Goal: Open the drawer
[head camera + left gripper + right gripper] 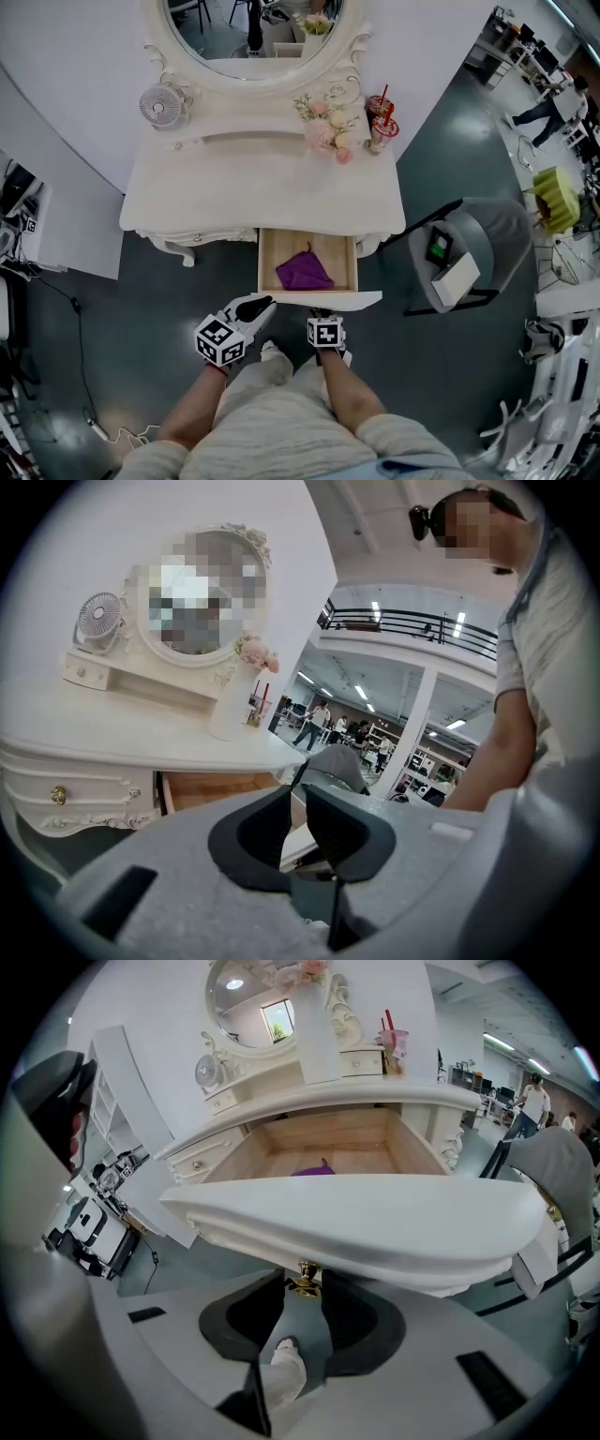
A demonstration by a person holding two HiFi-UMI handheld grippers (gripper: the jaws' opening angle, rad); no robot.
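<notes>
- The drawer [358, 299] sits at the centre of the head view. It is pulled well out of the white dressing table [187, 202] towards the person, so the task looks all but done.
- Its wooden box is open to the top. The only thing in it is a crumpled purple cloth [304, 271], lying a little towards 6 o'clock on the floor of the box; the rest of the floor is bare.
- A small brass knob [304, 1277] hangs under the middle of the curved white front panel.
- The right gripper [302, 1290] comes up from 6 o'clock and is closed on that knob, one jaw on each side.
- The left gripper [299, 789] waits at 7 o'clock from the drawer, short of the panel. Its jaws are only a slit apart and hold nothing.
- Risks, as I judge them:
  - Most of the box is already showing, so a further pull could bring it off its runners. The front would then drop, and the cloth would slide out with it.
  - The knob is small and rounded and is gripped from below at a steep angle, so a sideways tug could make the jaws slip off it.
  - The panel is close to the person's legs, which leaves little room to draw back.
- On the tabletop at 12 o'clock stands an oval mirror [253, 28]. A small fan [159, 105] is at 11 o'clock, and flowers [323, 122] and two red-lidded cups [381, 122] are at 1 o'clock.
- A grey chair [487, 234] stands at 3 o'clock, apart from the drawer.
</notes>
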